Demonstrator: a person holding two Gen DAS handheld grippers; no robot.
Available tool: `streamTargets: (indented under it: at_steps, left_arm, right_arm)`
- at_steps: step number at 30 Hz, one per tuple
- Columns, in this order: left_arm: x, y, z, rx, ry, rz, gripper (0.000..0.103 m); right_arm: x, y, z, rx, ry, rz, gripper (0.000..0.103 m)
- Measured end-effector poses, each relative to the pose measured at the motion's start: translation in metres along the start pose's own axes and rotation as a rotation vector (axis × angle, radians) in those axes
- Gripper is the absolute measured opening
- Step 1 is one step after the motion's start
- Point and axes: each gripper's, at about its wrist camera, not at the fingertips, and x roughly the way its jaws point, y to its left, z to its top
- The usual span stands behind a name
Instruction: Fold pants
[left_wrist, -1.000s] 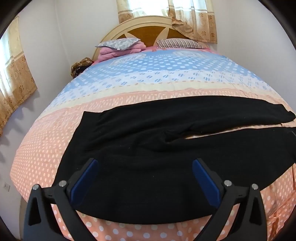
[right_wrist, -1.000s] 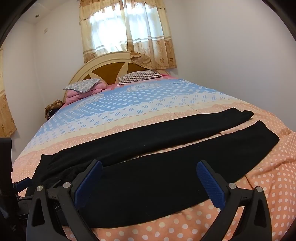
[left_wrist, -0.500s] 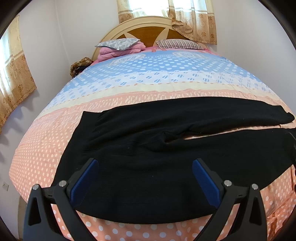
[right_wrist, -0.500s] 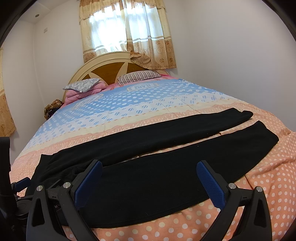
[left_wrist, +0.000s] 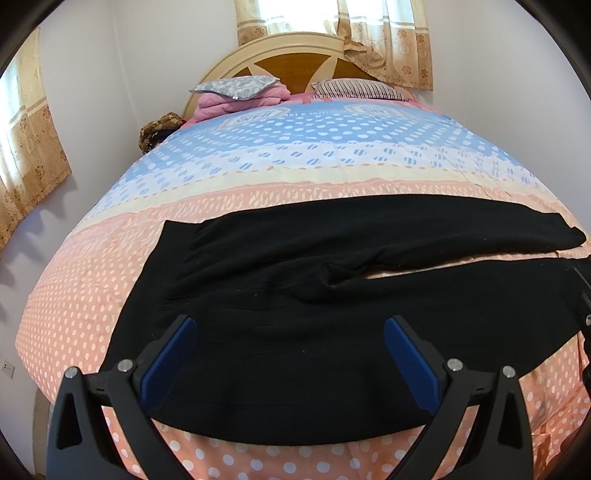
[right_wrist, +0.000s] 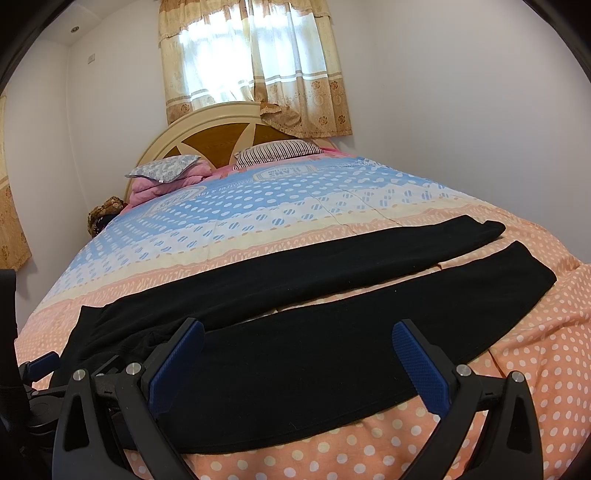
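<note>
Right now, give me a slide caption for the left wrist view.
Open left gripper hovers over black pants spread flat on a polka-dot bedspread.

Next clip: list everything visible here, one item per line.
pants: 1, black, spread flat across the near end of the bed
bedspread: 1, peach and blue, dotted, covering the bed
pillows: 2, grey floral and striped, by the headboard
blanket: 1, pink, folded under the floral pillow
headboard: 1, cream and brown
curtains: beige, over the window
left tongs: open, above the waist part
right tongs: open, above the near leg
</note>
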Motion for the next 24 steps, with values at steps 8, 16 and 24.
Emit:
streamTargets:
  at_steps: [8, 16, 24]
  left_arm:
    - [0.0, -0.0004, 0.0001, 0.0, 0.0, -0.002, 0.103]
    - [-0.0003, -0.0007, 0.0001, -0.001, 0.001, -0.004, 0.103]
    - [-0.0003, -0.0004, 0.0002, -0.002, 0.0, -0.005, 0.103]
  right_arm:
    - [-0.0001, -0.0015, 0.0001, -0.001, 0.006, 0.0, 0.102]
    - [-0.0001, -0.0009, 0.0001, -0.002, 0.007, 0.0, 0.102]
    - [-0.0002, -0.0003, 0.0002, -0.003, 0.008, -0.001, 0.102]
